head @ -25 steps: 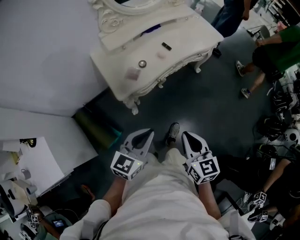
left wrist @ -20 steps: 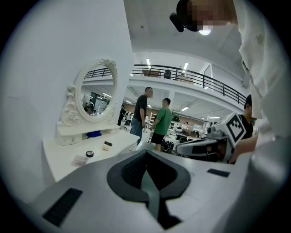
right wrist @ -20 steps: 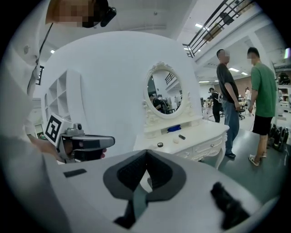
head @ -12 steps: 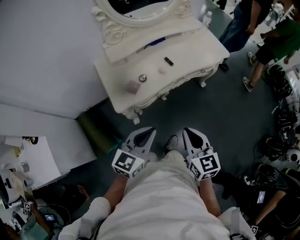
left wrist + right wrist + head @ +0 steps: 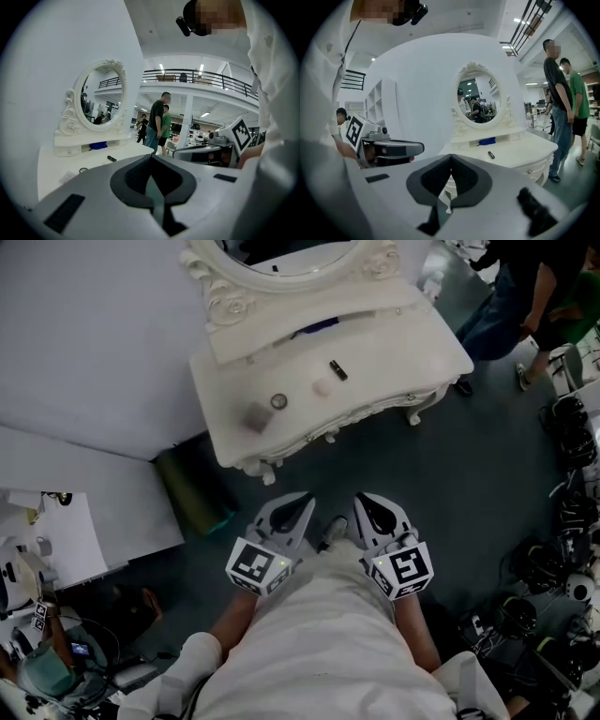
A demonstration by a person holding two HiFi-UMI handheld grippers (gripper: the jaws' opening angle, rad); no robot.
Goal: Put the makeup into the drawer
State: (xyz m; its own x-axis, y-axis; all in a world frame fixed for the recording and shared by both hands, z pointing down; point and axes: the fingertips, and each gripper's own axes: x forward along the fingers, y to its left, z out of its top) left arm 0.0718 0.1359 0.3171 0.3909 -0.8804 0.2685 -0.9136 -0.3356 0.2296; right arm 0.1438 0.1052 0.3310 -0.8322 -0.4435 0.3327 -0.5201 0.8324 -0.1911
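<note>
A white ornate dressing table [image 5: 394, 362] with an oval mirror stands ahead of me. On its top lie a black tube [image 5: 338, 369], a pale round item [image 5: 322, 387], a small round tin [image 5: 278, 401] and a greyish square compact [image 5: 255, 417]; a blue item [image 5: 319, 326] lies on the shelf under the mirror. My left gripper [image 5: 302, 500] and right gripper [image 5: 361, 500] are held side by side in front of my body, short of the table, both shut with nothing between the jaws. The table's drawer front [image 5: 534, 169] with its knob is closed.
A white wall [image 5: 84, 352] runs along the table's left. A green bin [image 5: 195, 491] stands on the dark floor beside the table leg. Two people [image 5: 562, 103] stand at the table's right end. Cables and gear [image 5: 562, 549] clutter the floor at right.
I have come closer to the dressing table, both shut grippers travelling forward with me. The table sits nearer and more centred in the head view; the people at right have shifted.
</note>
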